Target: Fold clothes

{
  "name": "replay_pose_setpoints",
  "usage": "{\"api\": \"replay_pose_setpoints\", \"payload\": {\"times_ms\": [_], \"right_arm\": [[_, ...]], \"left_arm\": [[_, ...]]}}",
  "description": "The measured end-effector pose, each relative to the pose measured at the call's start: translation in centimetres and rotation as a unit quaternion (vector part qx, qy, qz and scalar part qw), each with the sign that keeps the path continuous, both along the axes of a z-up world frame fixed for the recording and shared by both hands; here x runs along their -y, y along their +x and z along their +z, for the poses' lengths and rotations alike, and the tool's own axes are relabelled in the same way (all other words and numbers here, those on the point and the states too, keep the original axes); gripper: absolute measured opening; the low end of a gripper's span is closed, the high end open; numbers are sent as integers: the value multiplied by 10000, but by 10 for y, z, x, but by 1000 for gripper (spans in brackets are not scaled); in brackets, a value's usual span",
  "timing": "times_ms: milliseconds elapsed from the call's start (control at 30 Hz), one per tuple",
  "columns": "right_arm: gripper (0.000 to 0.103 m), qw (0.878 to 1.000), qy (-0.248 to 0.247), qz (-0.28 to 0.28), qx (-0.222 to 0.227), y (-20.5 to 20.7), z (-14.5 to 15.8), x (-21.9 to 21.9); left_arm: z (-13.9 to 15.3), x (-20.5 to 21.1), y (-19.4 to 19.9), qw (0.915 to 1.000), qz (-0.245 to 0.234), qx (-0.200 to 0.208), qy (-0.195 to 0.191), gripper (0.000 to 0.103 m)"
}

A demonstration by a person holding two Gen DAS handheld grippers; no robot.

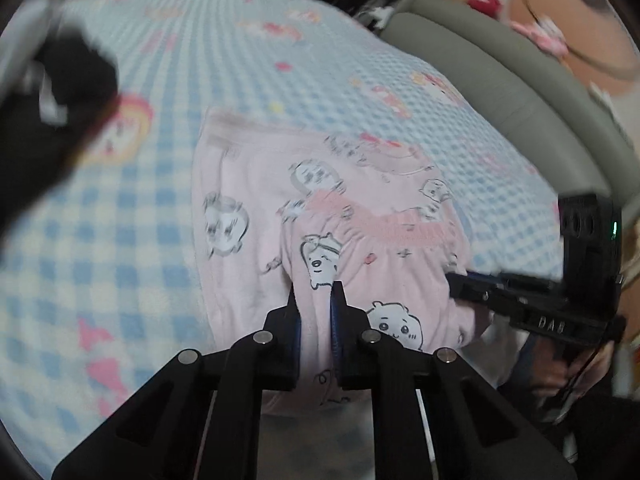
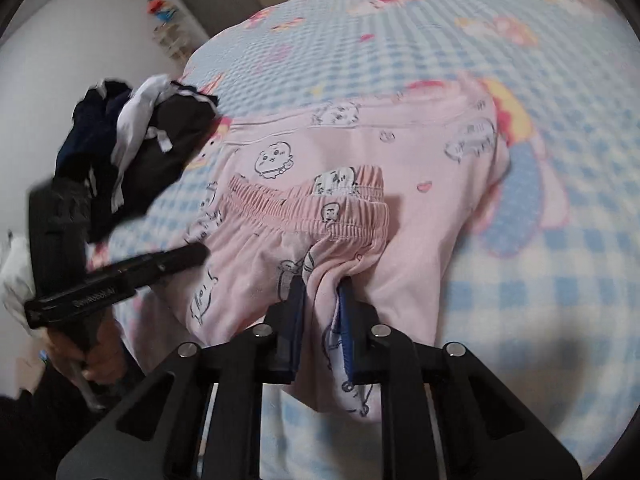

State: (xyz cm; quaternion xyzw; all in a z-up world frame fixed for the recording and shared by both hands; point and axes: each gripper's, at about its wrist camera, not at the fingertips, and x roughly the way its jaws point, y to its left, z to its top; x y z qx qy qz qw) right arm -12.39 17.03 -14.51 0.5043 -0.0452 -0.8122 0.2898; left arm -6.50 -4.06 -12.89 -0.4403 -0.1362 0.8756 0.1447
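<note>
Pink pyjama trousers (image 1: pixel 248 184) printed with cartoon faces lie on a blue-checked bed, partly folded, the gathered waistband (image 2: pixel 320 208) lying across the middle. My left gripper (image 1: pixel 315 296) is shut on a fold of the pink cloth near the bed's front edge. My right gripper (image 2: pixel 322 288) pinches another bunch of the same cloth just below the waistband. Each gripper shows in the other's view: the right gripper (image 1: pixel 454 284) enters from the right side, the left gripper (image 2: pixel 200 254) from the left, a hand (image 2: pixel 100 352) holding its handle.
A heap of dark and white clothes (image 2: pixel 132 140) lies on the bed's left side in the right wrist view, and shows blurred (image 1: pixel 60 92) in the left wrist view. A grey padded headboard (image 1: pixel 500 80) curves along the bed's far side. The checked blanket (image 2: pixel 540 260) spreads all around.
</note>
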Motion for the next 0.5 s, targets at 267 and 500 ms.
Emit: {"api": "replay_pose_setpoints", "payload": {"times_ms": [267,500], "right_arm": [[10,9983,-20,13,-589,-10,42,3],[21,9943,229,-257,-1010,-79,60,28]], "left_arm": [[51,0,-22,9965,-28,-793,-260,8],[15,29,-121,9984,543,-51,-119,13]]}}
